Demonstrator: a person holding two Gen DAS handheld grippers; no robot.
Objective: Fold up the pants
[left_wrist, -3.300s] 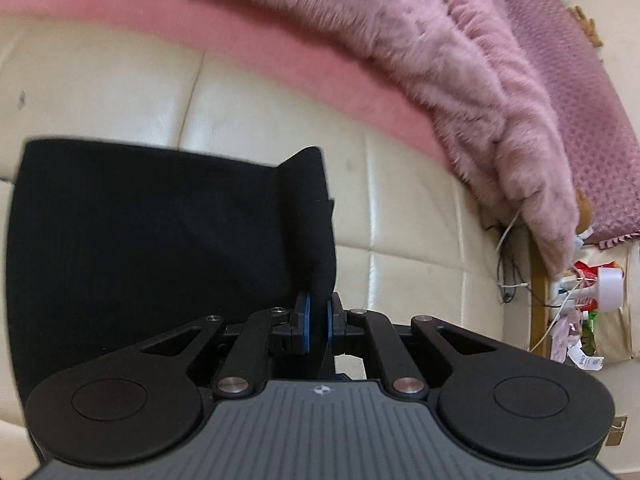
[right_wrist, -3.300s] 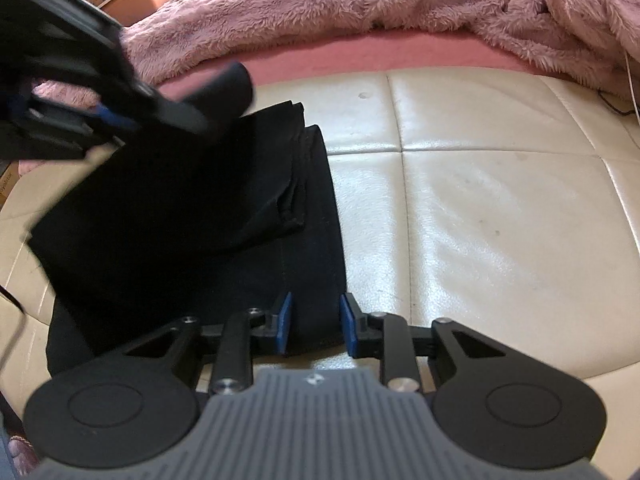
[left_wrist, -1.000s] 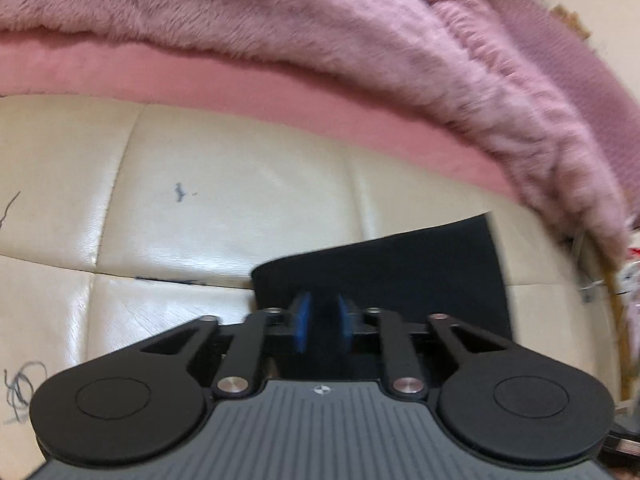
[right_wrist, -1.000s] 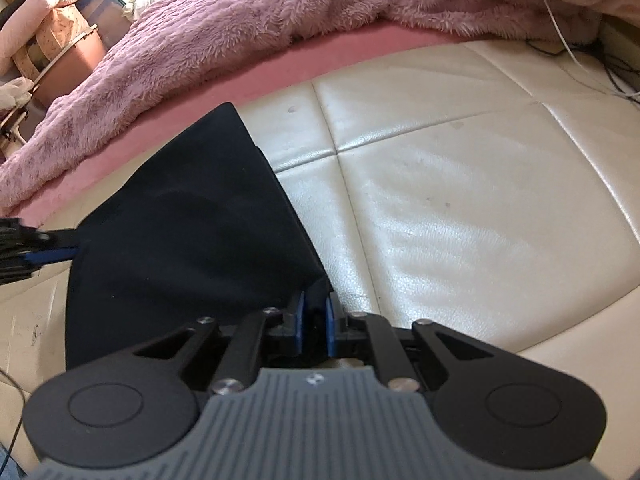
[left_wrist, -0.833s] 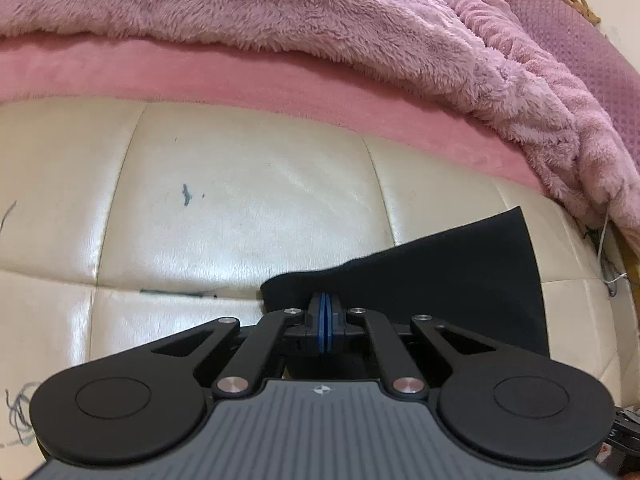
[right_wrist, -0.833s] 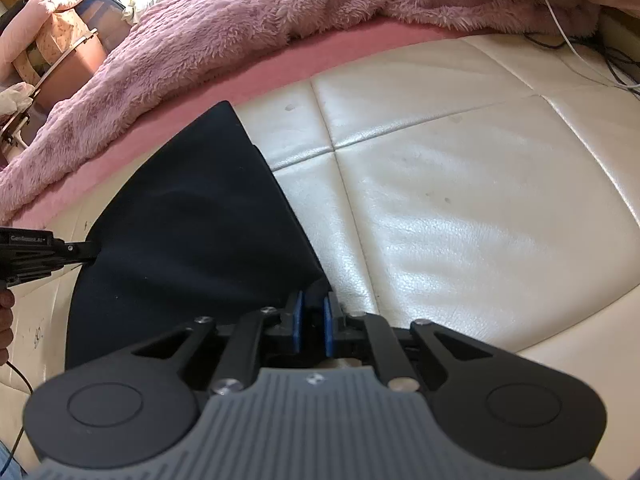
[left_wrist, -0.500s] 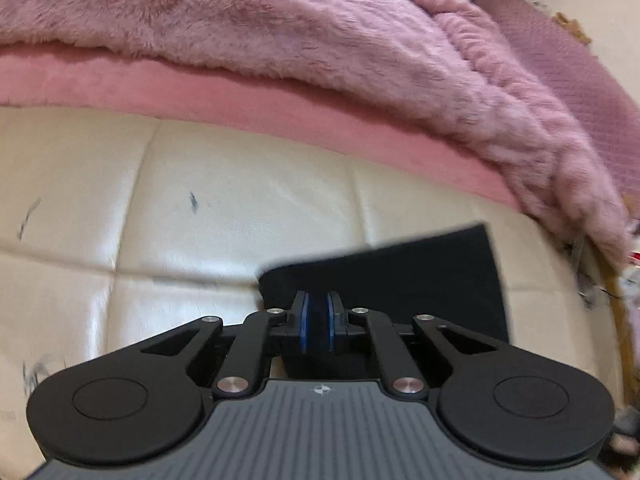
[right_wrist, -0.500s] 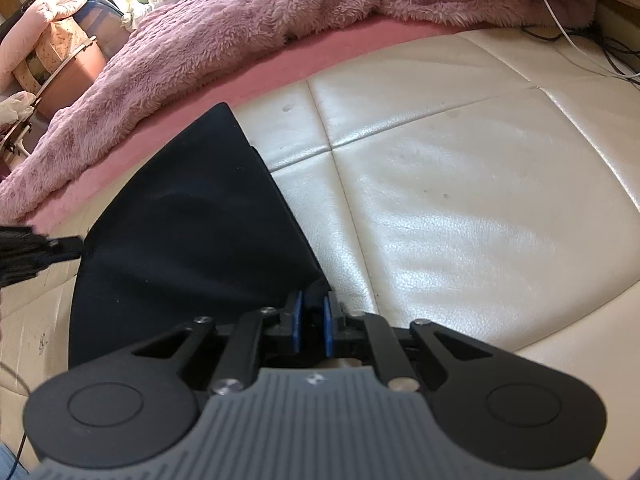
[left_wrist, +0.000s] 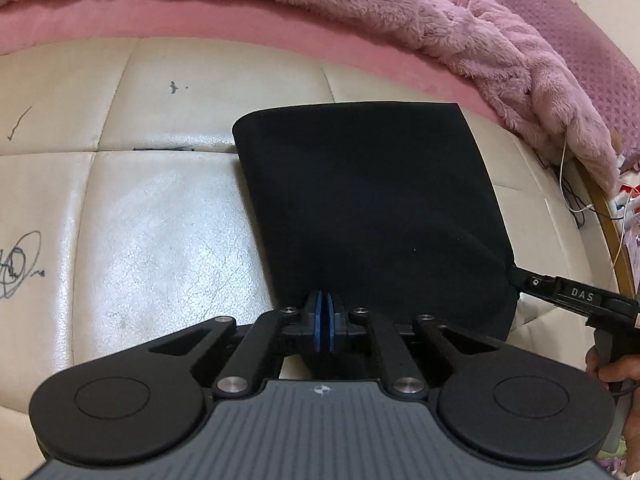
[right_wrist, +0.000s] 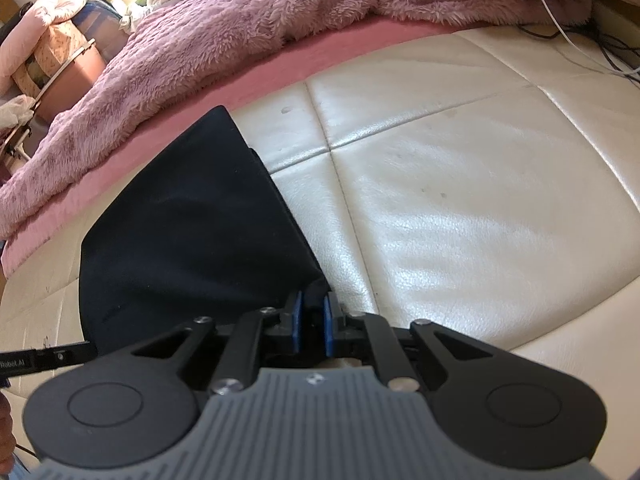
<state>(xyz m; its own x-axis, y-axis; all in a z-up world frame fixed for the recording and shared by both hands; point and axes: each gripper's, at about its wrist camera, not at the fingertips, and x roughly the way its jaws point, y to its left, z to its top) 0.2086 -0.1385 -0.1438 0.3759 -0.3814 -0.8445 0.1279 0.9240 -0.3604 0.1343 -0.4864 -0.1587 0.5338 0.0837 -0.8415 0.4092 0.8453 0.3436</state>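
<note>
Now that the black pants (left_wrist: 372, 208) have been pulled down flat into a neat folded block, the folding is looking nearly done. They are lying on the cream cushion (left_wrist: 160, 216), near its pink back edge. The left tongs (left_wrist: 322, 322) are squeezing the near edge — the blue pads are almost touching. The right tongs (right_wrist: 311, 322) are pinching the near right corner. A fluffy pink blanket (right_wrist: 248, 28) is lying behind, not in the way.

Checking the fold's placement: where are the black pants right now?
The black pants lie on the cream cushion, just below the pink blanket, with each near corner pinched by the left gripper and right gripper.
</note>
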